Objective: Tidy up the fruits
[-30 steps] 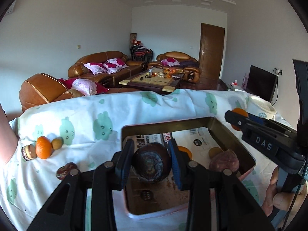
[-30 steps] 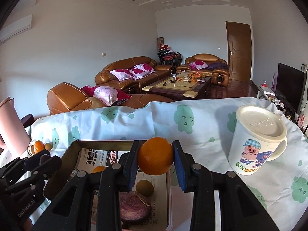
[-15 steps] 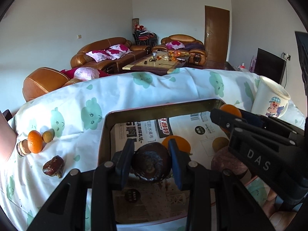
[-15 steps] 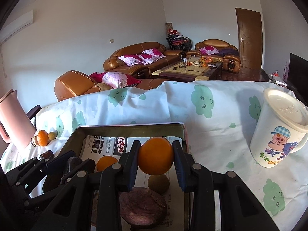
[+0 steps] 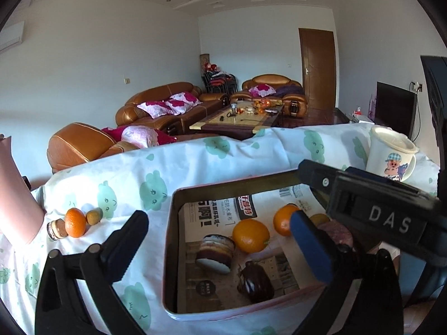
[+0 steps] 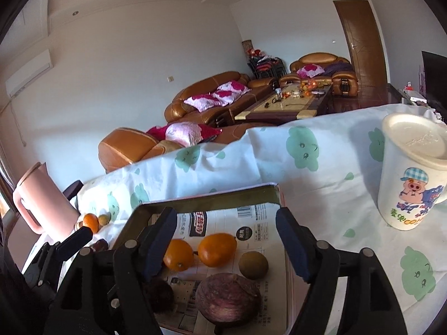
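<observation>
Both grippers hang over the tray with their jaws spread wide and nothing between them. From its own camera the left gripper (image 5: 220,240) straddles the tray's left wall, one finger over the tablecloth (image 5: 195,164) and the blue-padded one over the tray's inside. The right gripper (image 6: 226,240) sits above the tray's near half, its black body reaching across the tray's right side in the left view.

Open cloth lies left of the tray (image 5: 171,251) as far as a small row of loose fruit, an orange (image 5: 75,226) with a small brown fruit (image 5: 93,217) just beside it, next to a pink jug (image 6: 39,201). To the right, bare cloth separates the tray from a lidded cartoon mug (image 6: 410,176).

The tray is a shallow metal tin lined with newspaper. Inside, two oranges (image 6: 178,254) (image 6: 217,249) lie side by side near the middle, smooth and bright. A round brown-green fruit (image 6: 252,265) rests just right of them, and a large dull purple root (image 6: 227,298) lies nearest the right camera. In the left view a dark, banded fruit with a pale cut face (image 5: 214,254) sits left of the oranges, and a shiny dark purple one (image 5: 255,282) lies nearer the tray's front rim.
</observation>
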A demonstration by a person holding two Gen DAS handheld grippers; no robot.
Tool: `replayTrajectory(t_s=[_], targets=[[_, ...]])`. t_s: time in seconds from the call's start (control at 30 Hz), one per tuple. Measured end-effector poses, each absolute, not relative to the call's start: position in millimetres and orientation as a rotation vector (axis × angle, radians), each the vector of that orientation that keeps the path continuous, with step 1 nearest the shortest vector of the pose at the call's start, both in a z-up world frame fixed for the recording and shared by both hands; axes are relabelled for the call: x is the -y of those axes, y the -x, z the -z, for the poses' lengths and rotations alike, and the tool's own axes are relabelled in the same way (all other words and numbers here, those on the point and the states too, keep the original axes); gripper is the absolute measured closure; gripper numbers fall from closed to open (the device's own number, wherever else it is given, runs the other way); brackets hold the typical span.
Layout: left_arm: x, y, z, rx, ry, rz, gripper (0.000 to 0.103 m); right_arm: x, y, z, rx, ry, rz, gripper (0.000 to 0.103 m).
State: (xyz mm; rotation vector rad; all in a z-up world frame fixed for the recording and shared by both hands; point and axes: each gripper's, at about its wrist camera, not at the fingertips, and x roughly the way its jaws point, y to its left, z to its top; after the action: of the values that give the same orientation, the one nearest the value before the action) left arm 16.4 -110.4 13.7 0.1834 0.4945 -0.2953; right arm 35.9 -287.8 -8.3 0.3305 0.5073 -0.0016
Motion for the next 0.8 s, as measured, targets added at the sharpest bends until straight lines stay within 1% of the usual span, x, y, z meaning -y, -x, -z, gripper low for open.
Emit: replayTrajectory(t_s=[0.23,0.53,0.8], targets=[[89.4,-16.8,-16.3,-0.495,-0.148,0.234,0.000,290.9,-21.4,-1.3,-0.403,-0.296,0.113,0.027],[60.8,-22.7,-10.2,-0.509,-0.112,0.154,0.000,280.3,-14.5,-3.1,-0.359,-0.191,0.169,0.027],[41.6,-20.2,-7.7,-0.513,-0.100,0.130,0.000,272.9,-3.6,-4.5,-0.332,-0.174,0.221,0.027]])
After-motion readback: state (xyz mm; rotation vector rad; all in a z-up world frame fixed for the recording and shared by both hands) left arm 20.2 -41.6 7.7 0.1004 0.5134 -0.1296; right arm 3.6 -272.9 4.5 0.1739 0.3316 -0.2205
